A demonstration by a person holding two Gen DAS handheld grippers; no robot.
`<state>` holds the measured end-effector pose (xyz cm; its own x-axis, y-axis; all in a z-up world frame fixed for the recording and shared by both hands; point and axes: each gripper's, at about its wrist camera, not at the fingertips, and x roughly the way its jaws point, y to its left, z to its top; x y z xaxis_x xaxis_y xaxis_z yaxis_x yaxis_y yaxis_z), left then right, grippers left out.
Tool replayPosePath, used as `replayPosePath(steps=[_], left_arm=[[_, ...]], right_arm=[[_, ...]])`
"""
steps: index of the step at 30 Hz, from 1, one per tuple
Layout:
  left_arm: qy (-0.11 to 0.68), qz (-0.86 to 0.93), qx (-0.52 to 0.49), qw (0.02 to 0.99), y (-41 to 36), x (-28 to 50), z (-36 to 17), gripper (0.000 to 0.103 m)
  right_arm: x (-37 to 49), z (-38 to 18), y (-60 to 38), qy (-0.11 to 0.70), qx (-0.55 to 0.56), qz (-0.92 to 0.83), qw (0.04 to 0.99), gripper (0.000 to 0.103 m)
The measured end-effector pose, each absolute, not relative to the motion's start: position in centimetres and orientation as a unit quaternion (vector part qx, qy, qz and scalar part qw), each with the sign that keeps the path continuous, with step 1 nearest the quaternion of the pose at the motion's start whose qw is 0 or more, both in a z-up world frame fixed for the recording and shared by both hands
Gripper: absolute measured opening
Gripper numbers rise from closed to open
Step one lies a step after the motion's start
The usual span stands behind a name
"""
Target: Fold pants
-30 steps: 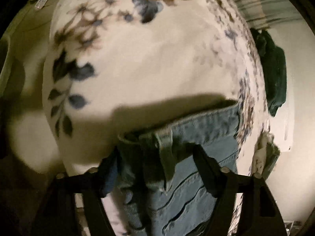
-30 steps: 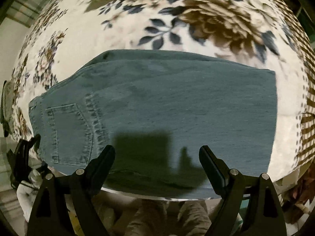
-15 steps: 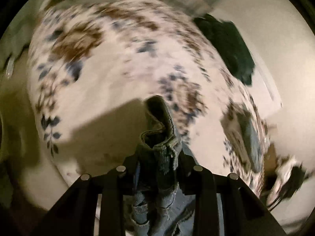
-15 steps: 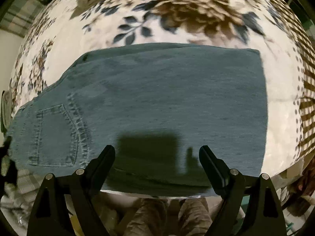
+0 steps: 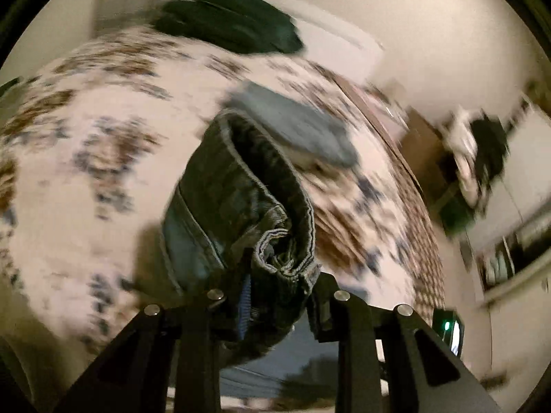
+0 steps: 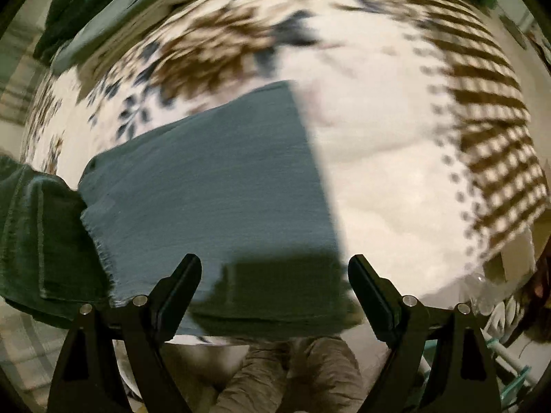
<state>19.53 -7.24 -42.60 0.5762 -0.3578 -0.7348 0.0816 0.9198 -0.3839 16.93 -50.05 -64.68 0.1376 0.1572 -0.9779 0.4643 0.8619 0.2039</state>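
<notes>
denim pants (image 5: 241, 206) waistband clamped in left tongs (image 5: 275, 296); right tongs (image 6: 275, 289) spread wide over hem edge

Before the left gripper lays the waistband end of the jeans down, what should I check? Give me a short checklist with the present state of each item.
1. Left gripper shut on the jeans: ok, the waistband is bunched between its fingers.
2. Lifted end raised off the floral bedspread: ok.
3. Lower part of the jeans lies flat: ok, the denim panel shows no big wrinkle.
4. Right gripper free to help: ok, open and holding nothing.
5. Edges lined up for the fold: cannot tell, both views are blurred by motion.
6. Dark clothes at the far side of the bed apart from the jeans: ok.
</notes>
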Motion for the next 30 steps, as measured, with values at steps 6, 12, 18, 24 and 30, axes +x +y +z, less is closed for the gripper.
replayPosePath(steps=[6, 12, 18, 24, 30], left_arm=[[0.501, -0.184, -0.069, 0.843, -18.1, 18.9, -48.0, 0.021], [0.536, -0.212, -0.009, 0.817, -24.3, 17.4, -52.3, 0.021], [0.55, -0.211, 0.009, 0.808, -25.9, 17.2, -54.0, 0.021], [0.568, -0.199, 0.006, 0.799, -26.1, 17.8, -54.3, 0.023], [0.578, -0.219, -0.102, 0.78, -22.1, 18.5, -50.0, 0.057]], right_arm=[[12.8, -64.6, -57.5, 0.637, 0.262, -0.157, 0.708, 0.089], [9.9, -64.6, -62.7, 0.624, 0.284, -0.195, 0.701, 0.089], [9.0, -64.2, -65.3, 0.618, 0.285, -0.207, 0.703, 0.089], [9.4, -64.4, -64.9, 0.622, 0.289, -0.195, 0.701, 0.089], [11.5, -63.6, -63.6, 0.607, 0.326, -0.124, 0.714, 0.089]])
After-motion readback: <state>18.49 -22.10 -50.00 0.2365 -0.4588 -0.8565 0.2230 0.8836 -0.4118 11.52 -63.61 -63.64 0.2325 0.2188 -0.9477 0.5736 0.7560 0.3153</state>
